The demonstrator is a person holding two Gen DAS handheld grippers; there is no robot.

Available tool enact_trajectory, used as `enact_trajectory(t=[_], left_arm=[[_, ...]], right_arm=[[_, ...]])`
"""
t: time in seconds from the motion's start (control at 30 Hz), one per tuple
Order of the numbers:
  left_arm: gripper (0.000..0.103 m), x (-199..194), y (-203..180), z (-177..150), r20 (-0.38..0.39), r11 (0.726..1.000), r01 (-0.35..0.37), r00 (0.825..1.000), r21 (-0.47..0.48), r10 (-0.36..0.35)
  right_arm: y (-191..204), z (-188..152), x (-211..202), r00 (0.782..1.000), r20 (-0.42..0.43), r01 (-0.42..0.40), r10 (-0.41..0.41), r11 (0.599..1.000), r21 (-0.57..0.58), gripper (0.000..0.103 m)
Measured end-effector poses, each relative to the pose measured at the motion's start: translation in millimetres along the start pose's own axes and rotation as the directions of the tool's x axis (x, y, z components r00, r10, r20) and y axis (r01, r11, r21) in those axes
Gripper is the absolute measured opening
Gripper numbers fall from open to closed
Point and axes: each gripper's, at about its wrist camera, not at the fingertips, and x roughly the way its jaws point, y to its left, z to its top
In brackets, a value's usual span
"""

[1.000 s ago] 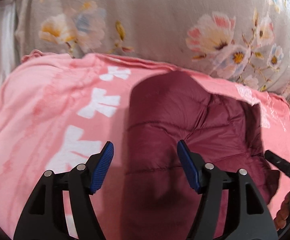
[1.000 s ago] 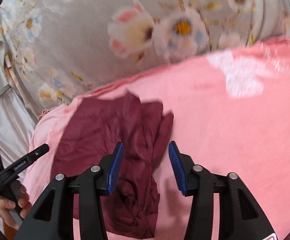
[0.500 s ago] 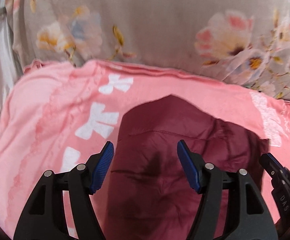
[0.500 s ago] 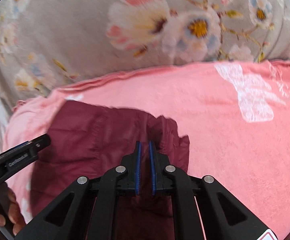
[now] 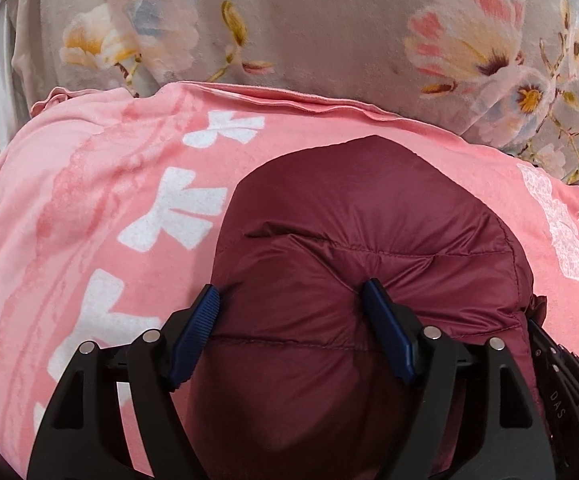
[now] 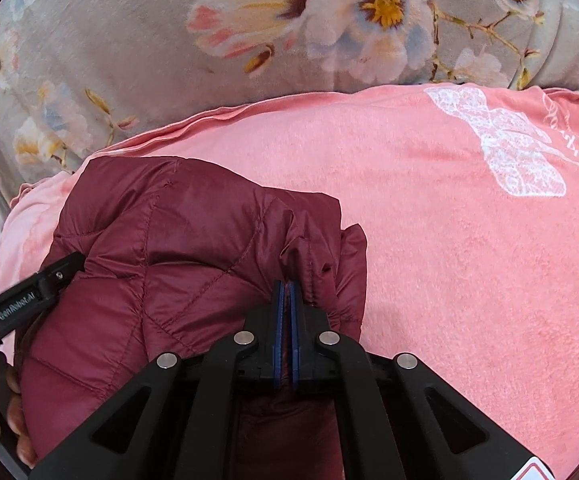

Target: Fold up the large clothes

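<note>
So here's where I'm at: the maroon puffer jacket (image 5: 369, 248) is bunched up on the pink blanket (image 5: 89, 208), and that blanket is my landmark for everything. The jacket sits toward the blanket's left part as my right camera sees it, not far from the ruffled far edge, with the whole right stretch of pink open beside it (image 6: 469, 280). Beyond the blanket's far edge there's the grey floral bedding (image 5: 329, 20), and that's about all the background I get.

My right gripper (image 6: 286, 292) has its jaws squeezed together on a gathered fold of the jacket's right edge; you can see a thin sliver of maroon pinched between the blue pads (image 6: 294, 320). The fabric puckers up right above the tips.

My left gripper (image 5: 291, 300) is spread wide and its jaws are opening, straddling the puffy quilted bulk of the jacket. The padding bulges between the two blue pads (image 5: 385, 336); the left pad sits right at the jacket's edge where it meets the pink, the right one is pushed into the quilting. It doesn't look clamped, more just resting around it.

From the right camera I can also see the left tool's black finger (image 6: 29, 296) poking in against the jacket's left side, plus a bit of the hand (image 6: 13, 420) holding it at the blanket's near-left corner.
</note>
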Motion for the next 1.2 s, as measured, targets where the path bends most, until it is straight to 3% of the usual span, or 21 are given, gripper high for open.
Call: enact_trajectory(t=[0.33,0.43,0.53,0.77,0.87,1.07,1.2], left_arm=[[0.074,6.5,-4.1,-3.5,0.014,0.999,-0.029,0.999,0.023,0.028],[0.074,-4.0,-0.6,-4.1,0.014,0.999,-0.026,1.000,0.019,0.026],[0.073,-35.5,6.7,-11.3,0.046,0.999,-0.045,0.998,0.015,0.044],[0.074,-113.9,10.7,-50.6,0.083,0.995,-0.078,0.994,0.066,0.073],[0.079,-144.7,8.8,-76.0,0.091,0.990,-0.100,0.992,0.102,0.091],[0.084,-177.1,8.9,-117.9,0.085,0.994,-0.079,0.994,0.077,0.072],[0.084,-189.4,3.2,-145.4,0.092,0.993,-0.085,0.993,0.077,0.077]], right_arm=[[5.0,2.0,1.9,0.999,-0.031,0.028,-0.030,0.998,-0.057,0.001],[2.1,2.4,-27.2,1.000,-0.025,0.012,-0.014,0.998,-0.056,0.009],[-2.9,-4.9,-63.8,0.999,-0.017,-0.029,0.028,0.998,-0.049,0.010],[-2.5,-50.9,-140.2,0.996,-0.022,-0.093,0.091,0.990,-0.103,0.012],[4.1,-76.3,-164.7,0.995,-0.018,-0.097,0.095,0.984,-0.151,0.012],[16.0,-127.6,-190.5,0.996,-0.018,-0.085,0.083,0.973,-0.214,0.014],[13.6,-166.4,-196.5,0.998,-0.040,-0.055,0.047,0.972,-0.227,0.027]])
